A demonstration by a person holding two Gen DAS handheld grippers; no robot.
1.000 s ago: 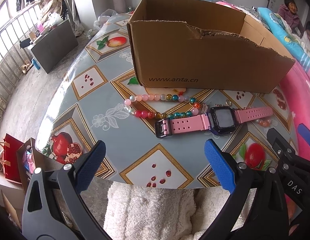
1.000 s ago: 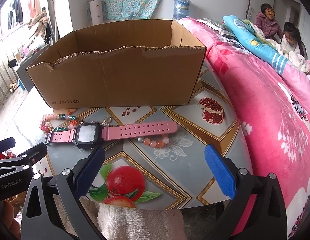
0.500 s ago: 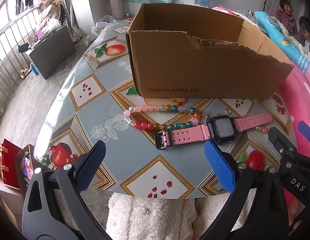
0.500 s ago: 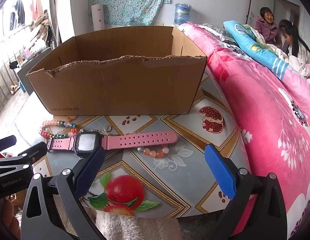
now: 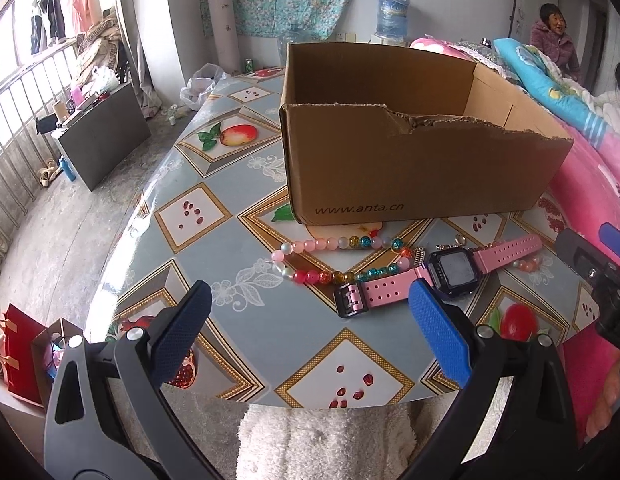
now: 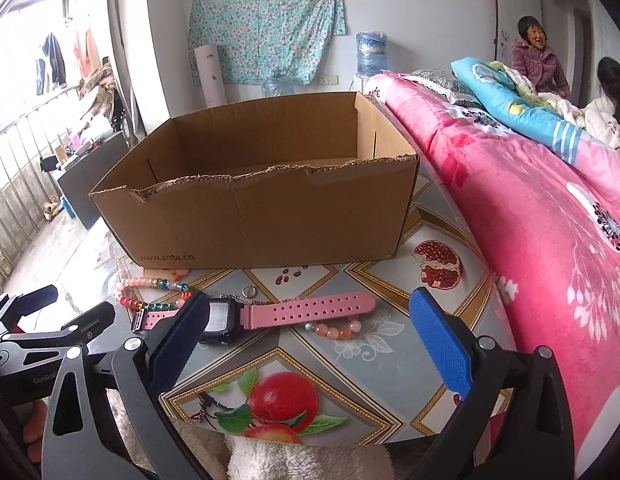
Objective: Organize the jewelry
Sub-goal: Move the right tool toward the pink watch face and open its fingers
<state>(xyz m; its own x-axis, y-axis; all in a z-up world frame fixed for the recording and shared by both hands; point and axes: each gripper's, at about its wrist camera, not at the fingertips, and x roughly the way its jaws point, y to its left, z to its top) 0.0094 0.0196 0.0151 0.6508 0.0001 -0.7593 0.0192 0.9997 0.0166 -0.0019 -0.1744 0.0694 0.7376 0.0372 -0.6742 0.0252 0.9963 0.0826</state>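
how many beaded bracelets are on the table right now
2. A multicoloured bracelet lies in front of the cardboard box, by the buckle end of the pink watch. A smaller peach one is partly tucked under the watch's long strap. The box floor is not fully visible, so more may be hidden.

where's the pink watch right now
The pink watch lies flat on the table in front of the cardboard box, between the bead necklace and a small peach bracelet.

We cannot see the floor of the brown cardboard box (image 5: 410, 168) behind its torn front wall. The pink-strapped digital watch (image 6: 269, 314) covers part of the peach bead bracelet (image 6: 336, 330), and the small silver ring (image 6: 248, 291) is too tiny to make out.
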